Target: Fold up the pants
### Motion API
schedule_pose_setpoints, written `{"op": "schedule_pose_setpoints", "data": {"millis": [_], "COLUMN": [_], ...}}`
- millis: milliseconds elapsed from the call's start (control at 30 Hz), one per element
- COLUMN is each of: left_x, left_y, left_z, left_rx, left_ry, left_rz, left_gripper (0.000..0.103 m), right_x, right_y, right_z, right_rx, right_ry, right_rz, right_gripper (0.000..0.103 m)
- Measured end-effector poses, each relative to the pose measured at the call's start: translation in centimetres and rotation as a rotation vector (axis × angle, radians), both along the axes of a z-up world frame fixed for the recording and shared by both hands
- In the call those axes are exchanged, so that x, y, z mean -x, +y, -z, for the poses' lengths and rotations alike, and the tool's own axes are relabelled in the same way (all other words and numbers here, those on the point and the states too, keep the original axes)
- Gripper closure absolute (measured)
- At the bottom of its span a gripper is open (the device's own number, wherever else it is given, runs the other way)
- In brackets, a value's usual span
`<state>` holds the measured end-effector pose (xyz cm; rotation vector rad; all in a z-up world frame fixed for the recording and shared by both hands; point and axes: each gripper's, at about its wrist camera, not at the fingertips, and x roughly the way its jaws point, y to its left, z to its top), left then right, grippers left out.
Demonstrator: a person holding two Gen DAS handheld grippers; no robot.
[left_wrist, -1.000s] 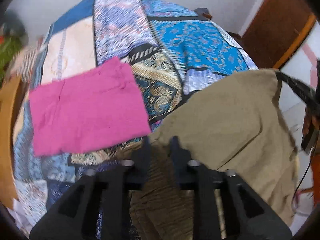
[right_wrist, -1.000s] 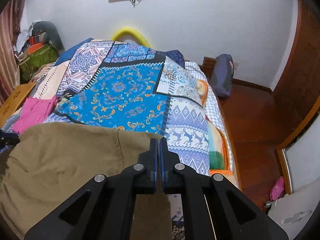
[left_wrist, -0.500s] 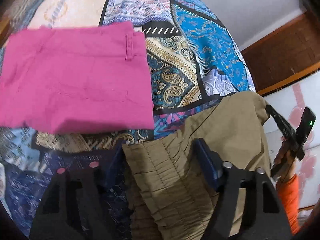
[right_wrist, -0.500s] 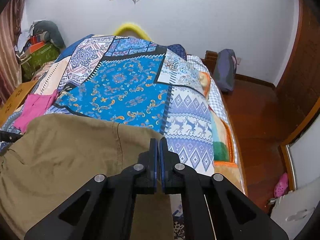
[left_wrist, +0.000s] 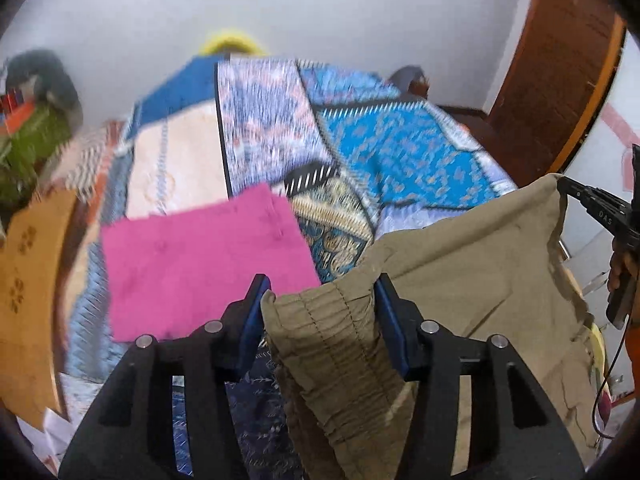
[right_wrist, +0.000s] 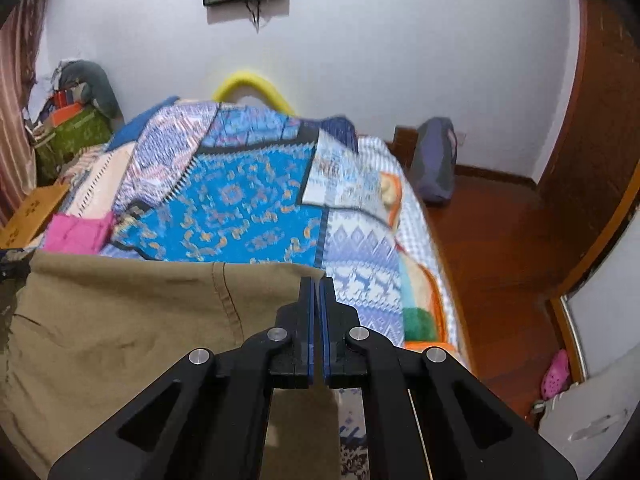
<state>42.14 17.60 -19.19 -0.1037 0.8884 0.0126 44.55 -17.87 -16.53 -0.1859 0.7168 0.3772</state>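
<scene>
Left wrist view: left gripper point(left_wrist: 320, 300) has the gathered waistband of the khaki pants point(left_wrist: 460, 272) between its blue pads, jaws closing, both pads against the bunched cloth. Pants hang stretched to the right, far corner held by the right gripper point(left_wrist: 568, 188). Folded pink garment point(left_wrist: 200, 260) lies on the patchwork bedspread point(left_wrist: 400, 152), left of the pants.

Right wrist view: right gripper point(right_wrist: 317, 292) fingers pressed together, pinching the pants' point(right_wrist: 120, 320) top edge at the near right corner. Cloth spreads left, lifted over the bedspread point(right_wrist: 240, 208).
</scene>
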Motion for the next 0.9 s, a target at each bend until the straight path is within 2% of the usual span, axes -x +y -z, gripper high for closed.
{"op": "schedule_pose_setpoints", "data": {"millis": [300,467,733,900], "left_x": [7.1,11.4,18.7,22.7], "left_y": [-3.7,-5.8,-7.8,-8.3], "left_z": [-6.6,-8.2,-7.5,-4.8], "left_rx": [-0.096,-0.147,-0.179,-0.189], "left_ry": [-0.144,-0.186,-0.211,-0.182], "left_rz": [0.08,0.128,0.202,0.244], "left_gripper": [0.051,0.051,0.051,0.051], "right_x": [7.1,12.0,19.8,24.4], "right_y": [-3.7,-5.9,-8.3,-9.1], "right_z": [-6.9,-8.5,-7.3,-4.4], "right_rx": [-0.083,-0.11,-0.114,-0.104], "right_ry": [-0.108,-0.129,-0.097,-0.037], "right_rz": [-0.002,0.001,-0.014,-0.015], "right_gripper": [0.101,0.101,0.101,0.101]}}
